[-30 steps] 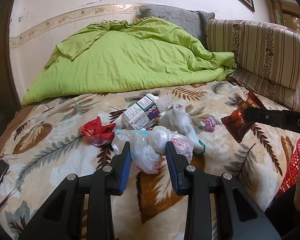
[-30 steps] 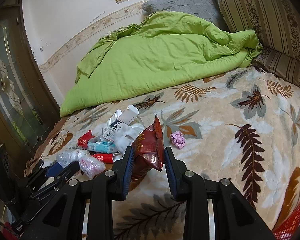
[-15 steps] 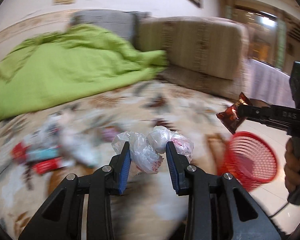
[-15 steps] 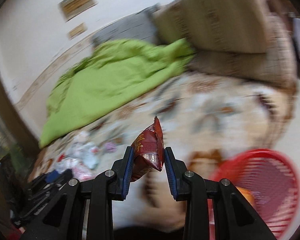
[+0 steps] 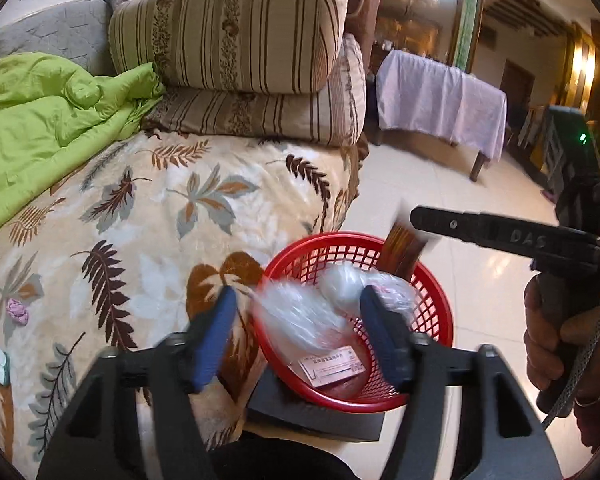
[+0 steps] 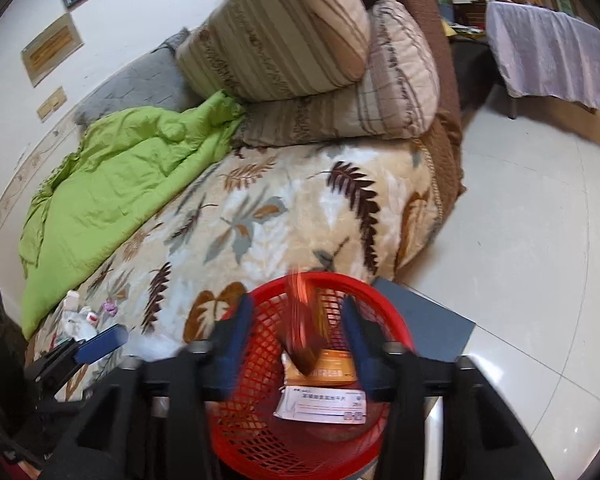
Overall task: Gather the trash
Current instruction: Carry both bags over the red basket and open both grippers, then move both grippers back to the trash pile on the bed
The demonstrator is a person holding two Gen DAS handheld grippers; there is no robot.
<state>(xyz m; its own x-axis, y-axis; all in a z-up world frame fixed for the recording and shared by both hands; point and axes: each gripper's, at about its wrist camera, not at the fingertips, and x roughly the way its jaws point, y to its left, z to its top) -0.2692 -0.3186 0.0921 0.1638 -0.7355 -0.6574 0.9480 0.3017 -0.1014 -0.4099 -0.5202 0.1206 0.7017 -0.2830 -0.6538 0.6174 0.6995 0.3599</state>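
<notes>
Left wrist view
- Left gripper (image 5: 300, 336): wide open right over the basket, so the bag can drop in.
- Plastic bag (image 5: 300, 314): clear and crumpled, blurry between the spread jaws, over the basket; looks let go and falling, though touching or not is hard to tell.
- Red basket (image 5: 440, 320): on a dark flat box by the bed edge, close so trash can go straight in.
- Paper box (image 5: 332, 364): flat at the bottom of the basket, already thrown away.
- Snack wrapper (image 5: 404, 252): brown and blurry, under the tip of the other tool, above the far rim.
- Hand (image 5: 556, 328): wrapped round the right tool's handle, keeping it over the basket.
- Pink scrap (image 5: 17, 310): small, alone on the leaf blanket (image 5: 148, 216), far left, not picked up yet.

Right wrist view
- Right gripper (image 6: 300, 332): jaws apart above the basket, nothing squeezed.
- Snack wrapper (image 6: 304, 332): dark red smear between the jaws, likely dropping.
- Red basket (image 6: 396, 320): right below, catching it.
- Paper box (image 6: 324, 404): white, inside, with an orange box (image 6: 336, 364) behind it.
- More trash (image 6: 80, 320): little pile far left on the blanket, near the green quilt (image 6: 112, 196); likely next.
</notes>
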